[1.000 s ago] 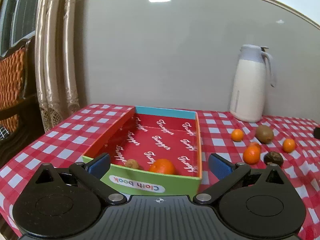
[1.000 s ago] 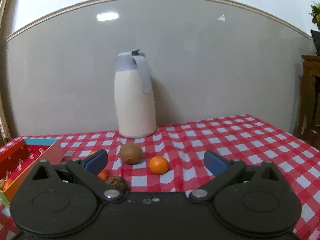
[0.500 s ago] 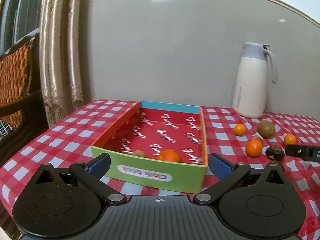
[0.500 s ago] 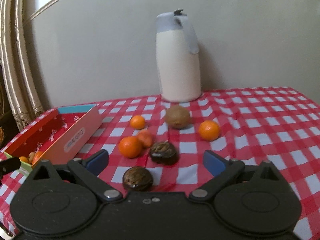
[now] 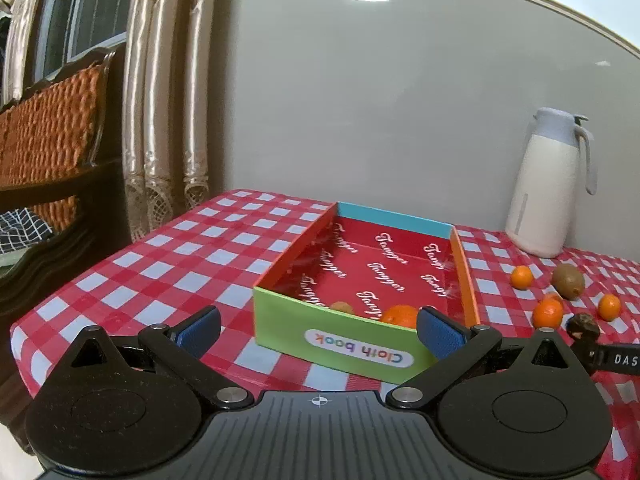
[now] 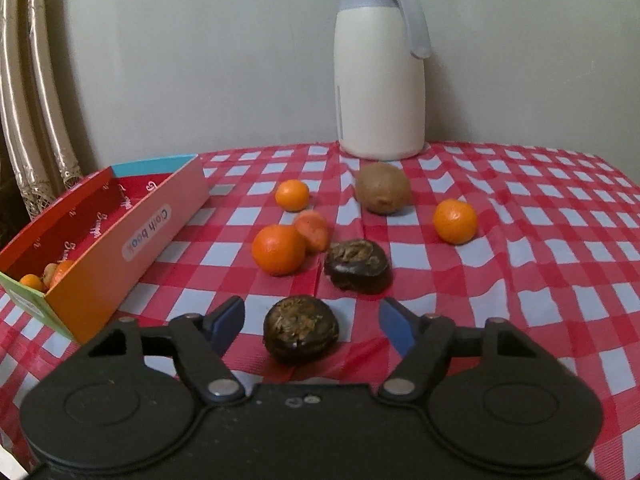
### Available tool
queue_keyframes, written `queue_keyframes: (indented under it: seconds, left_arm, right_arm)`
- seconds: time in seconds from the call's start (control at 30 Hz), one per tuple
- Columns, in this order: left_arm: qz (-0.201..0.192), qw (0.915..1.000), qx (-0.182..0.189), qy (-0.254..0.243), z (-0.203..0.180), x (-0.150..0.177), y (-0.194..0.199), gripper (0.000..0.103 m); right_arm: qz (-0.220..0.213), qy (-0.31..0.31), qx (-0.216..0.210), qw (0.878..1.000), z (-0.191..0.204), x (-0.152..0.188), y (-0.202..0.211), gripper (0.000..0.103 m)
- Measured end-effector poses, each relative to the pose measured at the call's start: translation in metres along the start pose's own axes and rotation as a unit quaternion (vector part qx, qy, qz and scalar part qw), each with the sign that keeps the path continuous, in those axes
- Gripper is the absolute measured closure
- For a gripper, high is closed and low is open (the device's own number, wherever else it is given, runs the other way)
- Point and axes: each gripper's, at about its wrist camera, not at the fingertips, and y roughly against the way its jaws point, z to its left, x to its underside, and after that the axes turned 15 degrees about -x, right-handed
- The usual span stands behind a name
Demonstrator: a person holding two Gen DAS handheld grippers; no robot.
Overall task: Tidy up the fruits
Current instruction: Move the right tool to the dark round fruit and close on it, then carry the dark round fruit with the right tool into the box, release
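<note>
Counting four oranges (image 6: 278,255), two dark fruits (image 6: 301,329)

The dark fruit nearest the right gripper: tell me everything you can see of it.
The dark fruit is roundish, blackish-brown and glossy at the sides, with a rough, tan, crumbly-looking top. It sits on the checked tablecloth, between the fingers of the right gripper, whose jaws are closing; neither pad touches it yet. A similar dark fruit lies just beyond, apart from it.

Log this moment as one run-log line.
right gripper: closing around near dark fruit, not gripped | left gripper: open, empty | box: some fruit inside
</note>
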Motion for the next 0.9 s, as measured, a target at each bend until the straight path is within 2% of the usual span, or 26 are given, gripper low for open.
queue_keyframes:
  seconds: [0.37,0.47,0.73,0.9]
  left_arm:
    - [0.007,0.9999,-0.007,0.011,0.009,0.001,-0.003,0.000]
    - [0.007,0.9999,-0.008,0.010,0.010,0.001,-0.003,0.000]
    - [0.007,0.9999,-0.010,0.010,0.011,0.001,-0.003,0.000]
    - [0.007,0.9998,-0.013,0.013,0.013,0.001,-0.003,0.000]
  right_arm:
    - [0.024,0.015,0.017,0.999,0.006,0.004,-0.014,0.047]
    - [0.026,0.031,0.019,0.999,0.011,0.005,-0.015,0.059]
    - [0.025,0.046,0.027,0.998,0.016,0.005,-0.017,0.060]
    - [-0.003,0.061,0.025,0.998,0.023,0.003,-0.008,0.061]
